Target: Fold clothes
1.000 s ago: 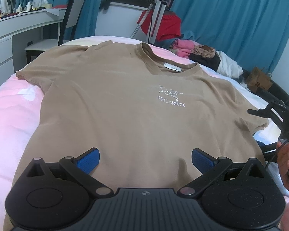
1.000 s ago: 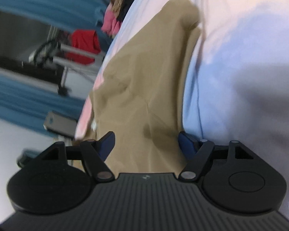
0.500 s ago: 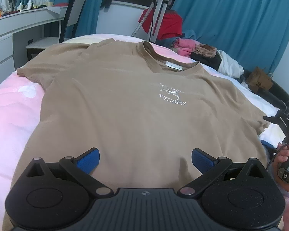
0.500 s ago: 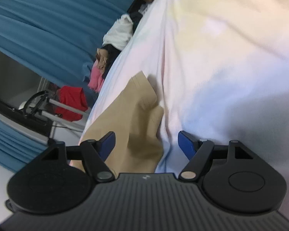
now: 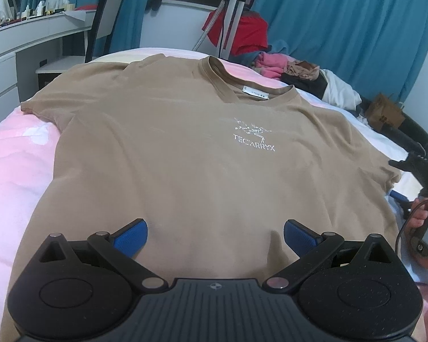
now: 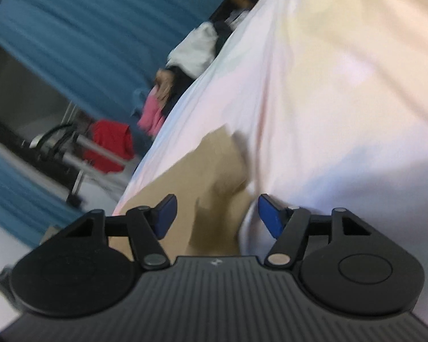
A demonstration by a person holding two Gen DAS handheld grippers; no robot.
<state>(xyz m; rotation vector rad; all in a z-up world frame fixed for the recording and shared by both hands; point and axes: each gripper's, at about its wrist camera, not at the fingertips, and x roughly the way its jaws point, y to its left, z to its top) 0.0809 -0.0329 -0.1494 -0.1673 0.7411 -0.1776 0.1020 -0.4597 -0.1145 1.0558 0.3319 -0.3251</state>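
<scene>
Left wrist view: I see the tan T-shirt (image 5: 185, 148) lying flat, front up, on the pink-and-white bedsheet (image 5: 11, 165), collar toward 12 o'clock. My left gripper (image 5: 215, 235) sits over the hem at 6 o'clock, jaws wide apart, holding nothing. At 1 o'clock a clothes pile (image 5: 294, 71) lies beyond the collar. At 3 o'clock my right hand (image 5: 426, 222) grips its tool. Right wrist view, blurred: my right gripper (image 6: 216, 213) has jaws apart, empty, over the shirt's sleeve edge (image 6: 214, 165).

Home bedroom: bed (image 5: 17, 154), curtains (image 5: 342, 28), desk (image 5: 28, 37).
</scene>
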